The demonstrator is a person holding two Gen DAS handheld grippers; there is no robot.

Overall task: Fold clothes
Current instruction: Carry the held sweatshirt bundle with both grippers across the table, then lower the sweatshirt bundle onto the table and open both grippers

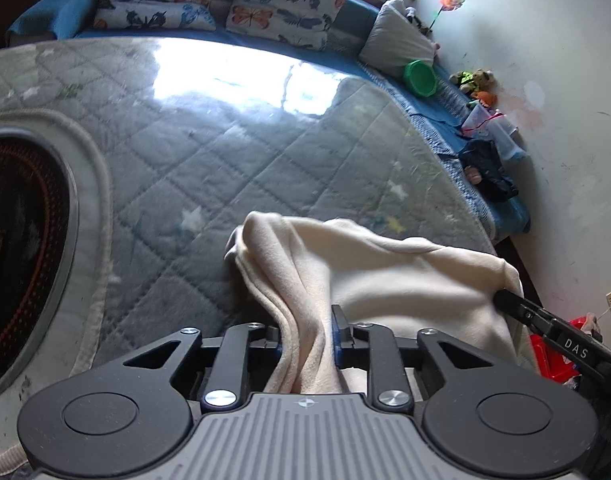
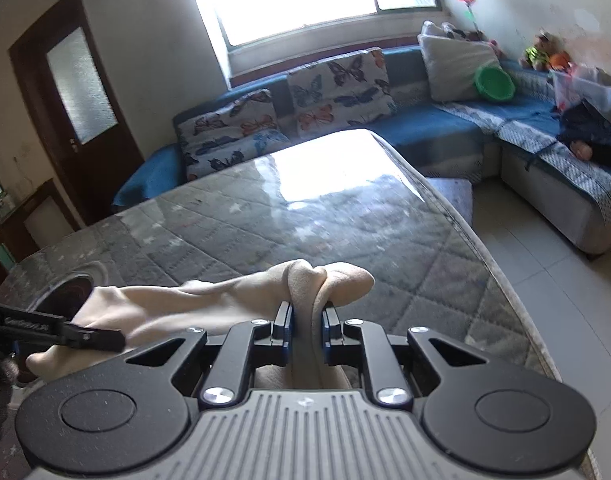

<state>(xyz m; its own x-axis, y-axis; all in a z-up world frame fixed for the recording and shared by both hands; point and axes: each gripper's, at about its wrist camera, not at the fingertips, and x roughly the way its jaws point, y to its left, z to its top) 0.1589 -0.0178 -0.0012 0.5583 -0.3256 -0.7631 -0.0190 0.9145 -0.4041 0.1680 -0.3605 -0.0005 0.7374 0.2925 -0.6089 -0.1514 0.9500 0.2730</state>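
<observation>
A cream fleece cloth [image 1: 405, 272] hangs bunched over the near part of a grey quilted table [image 1: 225, 140]. My left gripper [image 1: 307, 320] is shut on a thick fold of it; the cloth fills the gap and drapes over the left finger. In the right wrist view the same cloth [image 2: 209, 300] stretches leftward, and my right gripper [image 2: 307, 312] is shut on a narrow gathered fold, with a lump of fabric just beyond the fingertips. The other gripper's tip shows in each view, touching the cloth's far end: right gripper [image 1: 505, 300], left gripper [image 2: 105, 336].
A dark round inset [image 1: 17, 240] sits in the table at the left. A blue corner sofa [image 2: 445, 124] with butterfly cushions [image 2: 337, 92], a green bowl [image 2: 493, 84], toys and bags wraps the far side. Tiled floor [image 2: 545, 280] lies right of the table edge. A door [image 2: 77, 92] stands at the far left.
</observation>
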